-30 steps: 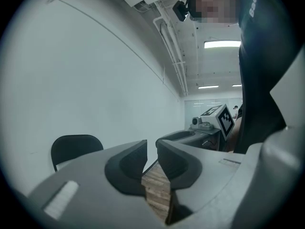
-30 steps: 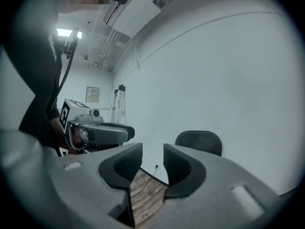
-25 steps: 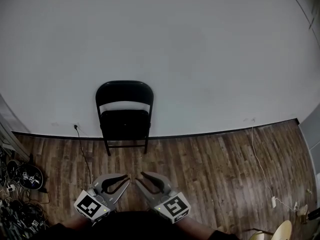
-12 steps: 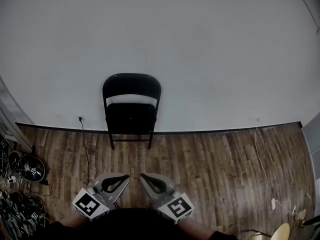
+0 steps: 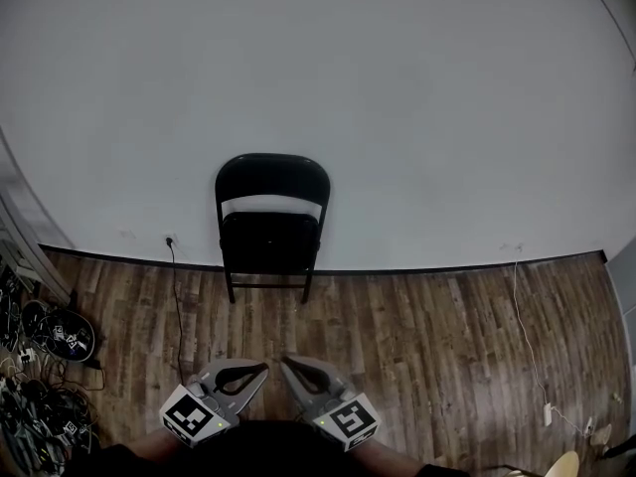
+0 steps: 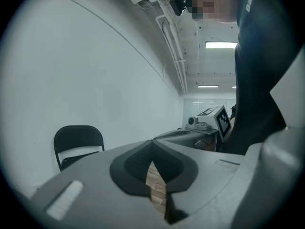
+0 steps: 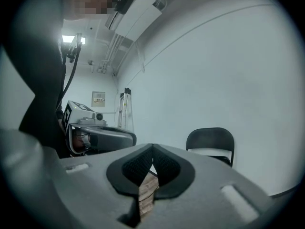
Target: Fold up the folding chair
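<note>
A black folding chair stands unfolded against the white wall, its seat down, well ahead of both grippers. It also shows at the left of the left gripper view as the chair and at the right of the right gripper view as the chair. My left gripper and right gripper hover close together at the bottom of the head view, tips nearly meeting over the wood floor. Both are shut with nothing between the jaws, as the left gripper and right gripper show in their own views.
A tangle of cables and gear lies on the floor at the left. A black cord runs from a wall outlet beside the chair. A white cable trails along the floor at the right. A tripod stands far off.
In the head view the chair now sits a little further right. Both grippers have sunk lower in the view and shifted slightly right, still side by side.
</note>
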The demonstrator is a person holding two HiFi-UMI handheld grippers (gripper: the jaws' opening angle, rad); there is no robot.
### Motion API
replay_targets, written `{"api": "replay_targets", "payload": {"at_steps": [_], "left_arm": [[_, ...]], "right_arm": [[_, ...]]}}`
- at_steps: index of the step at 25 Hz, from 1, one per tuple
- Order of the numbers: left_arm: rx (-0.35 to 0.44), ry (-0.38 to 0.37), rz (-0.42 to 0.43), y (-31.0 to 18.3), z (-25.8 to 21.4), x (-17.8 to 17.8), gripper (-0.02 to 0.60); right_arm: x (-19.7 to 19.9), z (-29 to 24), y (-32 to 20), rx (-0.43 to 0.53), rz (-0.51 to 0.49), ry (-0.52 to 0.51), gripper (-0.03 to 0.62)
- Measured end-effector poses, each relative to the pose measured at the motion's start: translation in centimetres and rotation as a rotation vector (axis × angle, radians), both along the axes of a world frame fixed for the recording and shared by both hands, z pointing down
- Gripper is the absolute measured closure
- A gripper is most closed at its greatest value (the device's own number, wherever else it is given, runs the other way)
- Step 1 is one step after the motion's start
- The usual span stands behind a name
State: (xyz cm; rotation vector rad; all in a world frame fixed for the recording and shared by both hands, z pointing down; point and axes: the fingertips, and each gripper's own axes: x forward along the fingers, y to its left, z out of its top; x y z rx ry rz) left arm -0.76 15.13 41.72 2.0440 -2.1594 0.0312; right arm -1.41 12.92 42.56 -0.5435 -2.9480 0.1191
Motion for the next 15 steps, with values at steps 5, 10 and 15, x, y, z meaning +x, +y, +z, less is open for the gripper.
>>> {"api": "replay_targets", "payload": {"at_steps": [5, 10, 15], "left_arm": [[0.001, -0.013, -0.004, 0.51, -0.23, 0.06, 0.584], [-0.008, -0.020, -0.002, 0.71, 0.05, 0.03, 0.584], [-0.010, -0.027, 0.000, 0.58, 0.25, 0.36, 0.584]], "right_arm": [[0.15, -0.09, 0.38, -0.006, -0.002, -0.004, 0.592], [0.12, 0.29, 0.51, -0.006, -0.002, 0.007, 0.593], [0.43, 0.60, 0.40, -0.010, 0.000, 0.006, 0.592]]}}
